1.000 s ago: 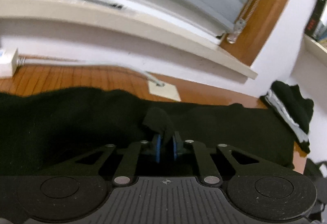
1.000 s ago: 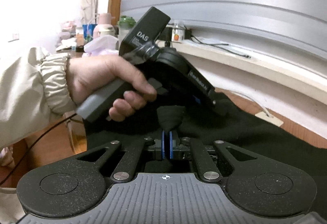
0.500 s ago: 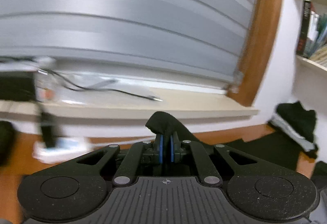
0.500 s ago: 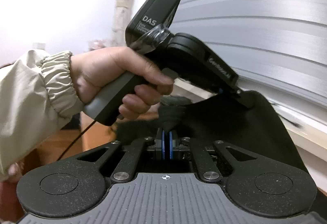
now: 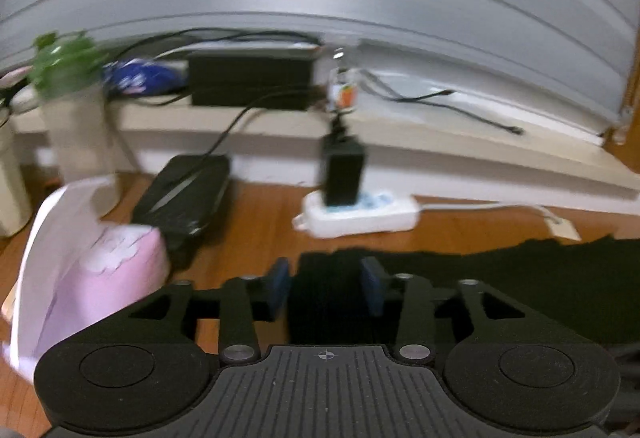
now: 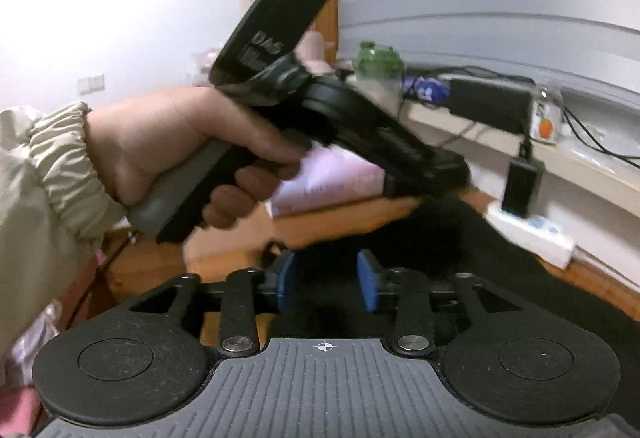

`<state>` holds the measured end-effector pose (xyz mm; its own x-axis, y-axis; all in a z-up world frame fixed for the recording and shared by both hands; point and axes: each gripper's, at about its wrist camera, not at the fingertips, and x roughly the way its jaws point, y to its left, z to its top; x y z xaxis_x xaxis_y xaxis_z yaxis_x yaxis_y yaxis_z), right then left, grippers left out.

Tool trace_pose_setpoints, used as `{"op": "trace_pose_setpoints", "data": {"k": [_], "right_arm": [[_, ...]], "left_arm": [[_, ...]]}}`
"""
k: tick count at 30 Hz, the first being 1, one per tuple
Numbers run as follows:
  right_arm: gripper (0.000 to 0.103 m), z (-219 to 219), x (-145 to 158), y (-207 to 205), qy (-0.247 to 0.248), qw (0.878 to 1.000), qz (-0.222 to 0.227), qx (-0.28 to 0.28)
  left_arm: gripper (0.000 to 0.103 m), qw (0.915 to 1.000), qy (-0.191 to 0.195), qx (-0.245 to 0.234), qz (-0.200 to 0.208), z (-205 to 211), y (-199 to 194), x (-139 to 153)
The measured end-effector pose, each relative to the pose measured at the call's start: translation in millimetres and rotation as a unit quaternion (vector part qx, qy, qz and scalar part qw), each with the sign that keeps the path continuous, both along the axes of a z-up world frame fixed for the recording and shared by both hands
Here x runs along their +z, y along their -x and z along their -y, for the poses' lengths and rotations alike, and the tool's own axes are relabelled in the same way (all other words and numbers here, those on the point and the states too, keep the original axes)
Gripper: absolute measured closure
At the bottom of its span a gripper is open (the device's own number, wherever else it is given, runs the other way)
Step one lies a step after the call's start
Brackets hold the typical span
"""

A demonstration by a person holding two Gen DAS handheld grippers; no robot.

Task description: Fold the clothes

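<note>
A black garment (image 5: 520, 278) lies spread on the wooden table, running off to the right in the left wrist view. My left gripper (image 5: 325, 284) is open, its blue pads (image 5: 280, 278) apart over the garment's left end, with black cloth showing between them. In the right wrist view the same garment (image 6: 500, 278) fills the lower right. My right gripper (image 6: 326, 284) is open too, its pads spread above the cloth's near edge. The left gripper (image 6: 452, 170), held by a person's hand (image 6: 168, 142), hovers over the garment's far corner.
A white power strip (image 5: 360, 216) with a black plug stands behind the garment. A black adapter brick (image 5: 184, 194), a pink-and-white tissue pack (image 5: 88, 262), a clear bottle with a green lid (image 5: 76, 118) and cables crowd the left and the sill. Grey shutters rise behind.
Both grippers were shut on pinches of black cloth held up in the air. They have come down toward the table and opened, and the garment now lies flat.
</note>
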<state>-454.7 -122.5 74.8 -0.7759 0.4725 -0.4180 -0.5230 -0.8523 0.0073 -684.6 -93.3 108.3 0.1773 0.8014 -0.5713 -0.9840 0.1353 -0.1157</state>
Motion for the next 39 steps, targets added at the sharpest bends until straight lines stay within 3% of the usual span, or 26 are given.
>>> {"op": "trace_pose_setpoints", "data": {"k": [4,10,16,21,23,28,32,39], "right_arm": [[0.058,-4,4,-36,-0.008,1.000,0.011,-0.025],[0.056,3,1,-124,-0.019,0.995,0.042,-0.083],[0.054,3,-13,-241,0.000,0.983,0.080,-0.167],[0.053,0,-35,-301,0.047,0.972,0.099,-0.209],[0.053,-1,-43,-310,0.075,0.972,0.105,-0.197],[0.052,6,-53,-327,0.072,0.976,0.072,-0.191],[0.050,8,-54,-332,0.073,0.979,0.051,-0.186],[0.048,7,-52,-329,0.067,0.978,0.059,-0.190]], "left_arm": [[0.031,0.9998,-0.019,0.002,0.007,5,-1,7],[0.026,0.9987,-0.039,-0.033,-0.003,-2,-47,14],[0.024,0.9950,-0.037,-0.092,0.002,-24,-117,1],[0.020,0.9887,-0.031,-0.146,0.015,-39,-190,-15],[0.018,0.9852,-0.024,-0.169,0.015,-45,-223,-23],[0.018,0.9730,-0.014,-0.230,-0.004,-48,-292,-41],[0.017,0.9679,-0.008,-0.250,-0.021,-46,-307,-57],[0.015,0.9592,0.001,-0.279,-0.048,-44,-328,-83]]}}
